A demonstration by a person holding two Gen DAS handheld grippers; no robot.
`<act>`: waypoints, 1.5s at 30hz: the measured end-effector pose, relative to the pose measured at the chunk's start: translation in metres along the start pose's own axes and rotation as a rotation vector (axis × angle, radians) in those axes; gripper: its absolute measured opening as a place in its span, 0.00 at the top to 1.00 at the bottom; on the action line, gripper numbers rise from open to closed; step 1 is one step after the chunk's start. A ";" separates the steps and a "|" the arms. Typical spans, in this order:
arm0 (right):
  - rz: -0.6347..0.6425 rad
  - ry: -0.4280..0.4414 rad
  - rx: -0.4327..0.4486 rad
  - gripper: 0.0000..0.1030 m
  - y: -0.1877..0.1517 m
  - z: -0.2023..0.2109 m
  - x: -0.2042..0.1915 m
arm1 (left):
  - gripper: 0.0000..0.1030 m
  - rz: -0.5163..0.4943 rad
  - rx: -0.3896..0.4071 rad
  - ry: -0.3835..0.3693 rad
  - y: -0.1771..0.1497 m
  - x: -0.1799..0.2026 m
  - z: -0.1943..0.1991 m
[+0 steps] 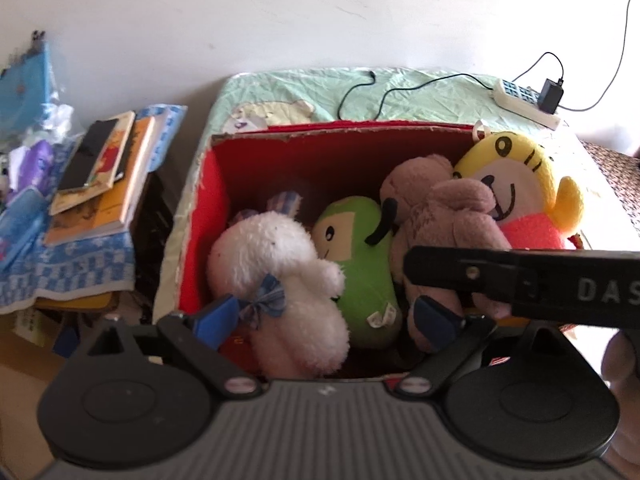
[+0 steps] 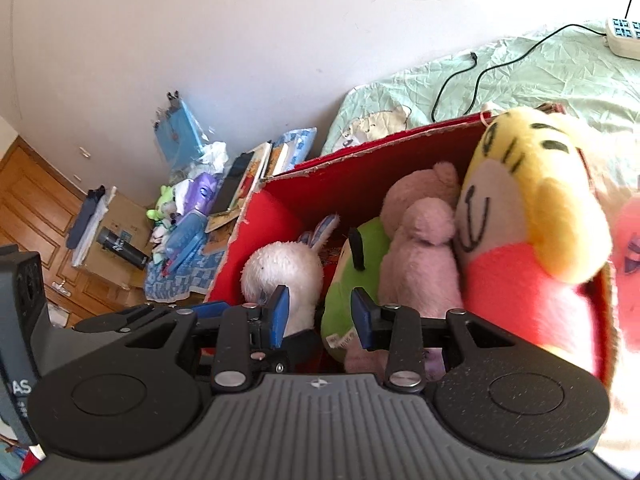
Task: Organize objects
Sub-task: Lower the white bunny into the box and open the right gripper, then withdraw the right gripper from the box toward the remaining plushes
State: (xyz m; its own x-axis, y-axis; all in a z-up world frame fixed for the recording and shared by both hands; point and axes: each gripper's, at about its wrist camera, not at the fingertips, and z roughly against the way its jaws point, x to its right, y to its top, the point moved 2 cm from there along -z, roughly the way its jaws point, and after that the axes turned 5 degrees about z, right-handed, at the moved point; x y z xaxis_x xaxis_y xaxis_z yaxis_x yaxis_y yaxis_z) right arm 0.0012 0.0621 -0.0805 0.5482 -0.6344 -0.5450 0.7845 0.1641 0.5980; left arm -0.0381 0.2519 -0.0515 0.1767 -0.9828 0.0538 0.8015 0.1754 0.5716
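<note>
Blue-padded left tongs (image 1: 332,316) sit closest to my lens, spread wide with nothing between them, poised over the near edge of the red cardboard box (image 1: 360,130). My right tongs (image 2: 320,314) are set narrower but also empty, hovering at the same near edge; in the left view their black body crosses in front of the box with the letters "DAS" legible, the rest cut off. Inside the box I count four plush toys packed side by side: a white bunny (image 1: 280,276) at the box's left end, a green plush (image 1: 360,264) next to it, a pinkish-brown teddy bear (image 1: 444,216) pressed against that, and a yellow-and-pink cat-faced plush (image 1: 516,188) rising above the box's right rim. My judgement is that the sorting is mostly done, since the toys are already in the box. Left of the box, a stack of books (image 1: 100,184) and loose clutter remain outside; whether those belong to the job I cannot tell. Behind the box, a power strip (image 1: 524,102) lies on the green bedsheet (image 1: 420,92).
</note>
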 end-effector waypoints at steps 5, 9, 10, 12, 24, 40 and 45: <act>0.020 0.057 0.012 0.63 -0.002 0.022 0.004 | 0.07 0.045 0.011 0.046 -0.006 0.015 0.016; 0.050 0.091 0.005 0.63 -0.007 0.041 0.007 | 0.06 0.076 0.013 0.077 -0.014 0.031 0.026; 0.058 0.096 0.003 0.63 -0.009 0.045 0.008 | 0.06 0.084 0.010 0.082 -0.016 0.036 0.028; 0.062 0.112 -0.001 0.63 -0.011 0.052 0.011 | 0.05 0.092 0.008 0.097 -0.023 0.046 0.032; 0.052 0.150 -0.064 0.63 -0.042 0.081 0.038 | 0.05 0.100 -0.054 0.139 -0.066 0.107 0.030; -0.060 0.036 -0.089 0.63 -0.075 0.117 0.106 | 0.05 0.028 -0.157 0.129 -0.100 0.179 -0.008; -0.119 0.018 -0.089 0.63 -0.084 0.127 0.128 | 0.05 0.000 -0.165 0.114 -0.106 0.199 -0.014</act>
State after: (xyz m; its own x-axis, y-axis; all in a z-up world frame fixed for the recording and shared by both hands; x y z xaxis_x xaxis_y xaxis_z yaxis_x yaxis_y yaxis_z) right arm -0.0313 -0.1287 -0.1263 0.4537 -0.6402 -0.6199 0.8667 0.1551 0.4742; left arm -0.0799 0.0386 -0.1134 0.2330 -0.9715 -0.0442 0.8827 0.1922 0.4288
